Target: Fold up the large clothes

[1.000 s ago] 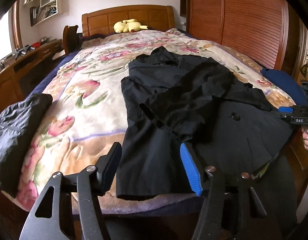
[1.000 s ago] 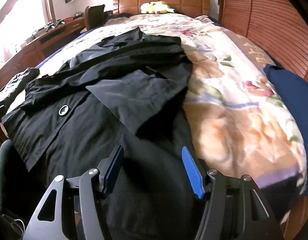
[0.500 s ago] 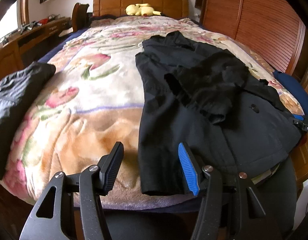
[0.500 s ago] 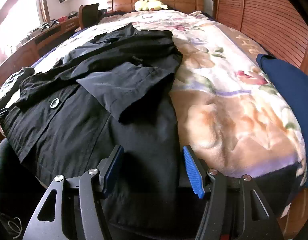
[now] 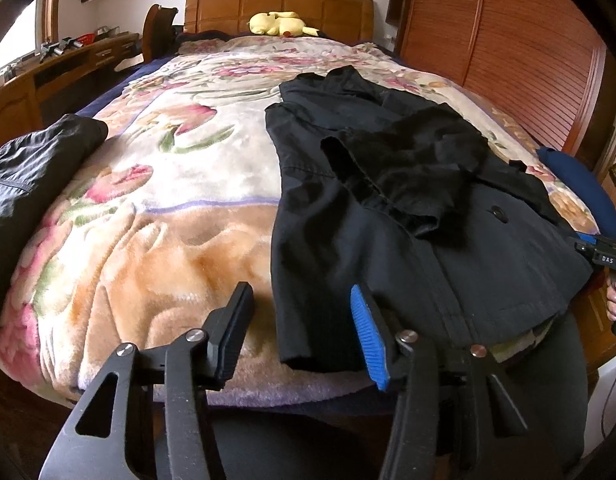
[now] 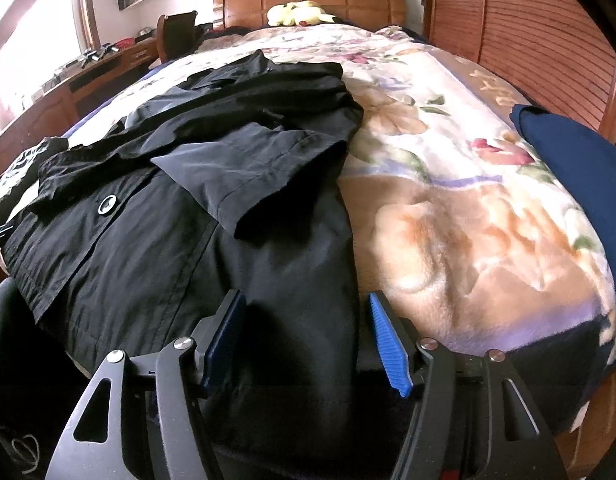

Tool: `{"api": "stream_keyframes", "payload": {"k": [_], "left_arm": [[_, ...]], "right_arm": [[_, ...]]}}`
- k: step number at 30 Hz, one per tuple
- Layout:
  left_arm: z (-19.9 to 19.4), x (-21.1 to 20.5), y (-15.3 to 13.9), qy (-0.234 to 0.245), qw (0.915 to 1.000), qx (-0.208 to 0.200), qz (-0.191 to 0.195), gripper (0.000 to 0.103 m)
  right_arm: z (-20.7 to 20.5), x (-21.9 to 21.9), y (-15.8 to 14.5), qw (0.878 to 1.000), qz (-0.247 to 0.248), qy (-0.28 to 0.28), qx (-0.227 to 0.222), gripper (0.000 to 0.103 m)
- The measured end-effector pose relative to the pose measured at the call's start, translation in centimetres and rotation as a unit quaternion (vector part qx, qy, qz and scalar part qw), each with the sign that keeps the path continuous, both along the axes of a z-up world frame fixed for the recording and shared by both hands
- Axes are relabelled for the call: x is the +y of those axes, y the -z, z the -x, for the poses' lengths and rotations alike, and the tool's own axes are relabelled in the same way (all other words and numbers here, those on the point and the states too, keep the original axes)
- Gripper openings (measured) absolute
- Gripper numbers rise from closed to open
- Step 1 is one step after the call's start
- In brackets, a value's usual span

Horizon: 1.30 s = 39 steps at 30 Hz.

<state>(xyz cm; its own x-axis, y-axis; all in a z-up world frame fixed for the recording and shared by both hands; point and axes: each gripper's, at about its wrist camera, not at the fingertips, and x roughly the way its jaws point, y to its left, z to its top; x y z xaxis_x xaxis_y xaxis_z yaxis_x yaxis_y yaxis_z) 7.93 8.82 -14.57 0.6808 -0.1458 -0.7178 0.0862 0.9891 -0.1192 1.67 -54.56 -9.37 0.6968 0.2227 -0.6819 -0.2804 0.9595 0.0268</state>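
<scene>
Left wrist view: sitting low at foot of bed (image 5: 155, 184), looking along left tool (image 5: 303, 336) toward headboard (image 5: 279, 8), tilting downward, near corner of black coat (image 5: 388, 216).

Right wrist view: looking same way along right tool (image 6: 303, 336), hovering closer over coat (image 6: 187, 208) hem (fabric filling lower frame).

Both sharing coat, floral blanket, headboard, yellow plush toy (image 5: 281, 24), louvred wardrobe (image 5: 508, 40). Right tool showing at left view's right edge (image 5: 604, 256).

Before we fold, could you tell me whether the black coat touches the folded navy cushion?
Apart: the right wrist view shows floral blanket between black coat and navy cushion.
</scene>
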Motion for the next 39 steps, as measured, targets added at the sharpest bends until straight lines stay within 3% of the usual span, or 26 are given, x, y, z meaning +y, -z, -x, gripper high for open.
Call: {"api": "stream_keyframes", "payload": {"k": [10, 12, 14, 15, 16, 19, 26, 31, 39], "left_arm": [[0.6, 0.3, -0.2, 0.004, 0.9991, 0.004, 0.043, 0.021], [0.6, 0.2, -0.5, 0.005, 0.9990, 0.001, 0.044, 0.015], [0.7, 0.1, -1.1, 0.006, 0.9990, -0.008, 0.044, 0.008], [0.8, -0.2, -1.6, 0.007, 0.9988, -0.017, 0.044, 0.007], [0.9, -0.2, -2.1, 0.007, 0.9987, -0.025, 0.044, 0.006], [1.2, -0.9, -4.4, 0.016, 0.9976, -0.054, 0.041, 0.005], [2.4, -2.8, -11.3, 0.046, 0.9905, -0.126, 0.029, 0.005], [5.2, -3.0, -15.7, 0.057, 0.9837, -0.169, 0.024, 0.005], [11.1, -1.2, -18.5, 0.043, 0.9762, -0.209, 0.035, 0.005]], "right_arm": [[0.7, 0.8, 0.2, 1.000, 0.017, 0.001, -0.011, 0.064], [0.7, 0.9, 0.2, 1.000, 0.017, -0.007, -0.010, 0.057], [0.8, 0.8, 0.0, 1.000, 0.007, -0.021, -0.004, 0.041], [0.8, 0.9, 0.0, 1.000, 0.004, -0.030, -0.001, 0.035], [0.9, 1.0, -0.2, 0.999, 0.002, -0.037, 0.001, 0.019], [1.1, 1.0, -1.2, 0.998, -0.018, -0.058, -0.007, 0.011], [2.6, -0.6, -7.2, 0.992, -0.083, -0.062, -0.077, 0.008], [5.7, -1.4, -11.6, 0.986, -0.098, -0.069, -0.113, 0.007], [13.5, -3.9, -15.5, 0.979, -0.111, -0.079, -0.153, 0.007]]}}
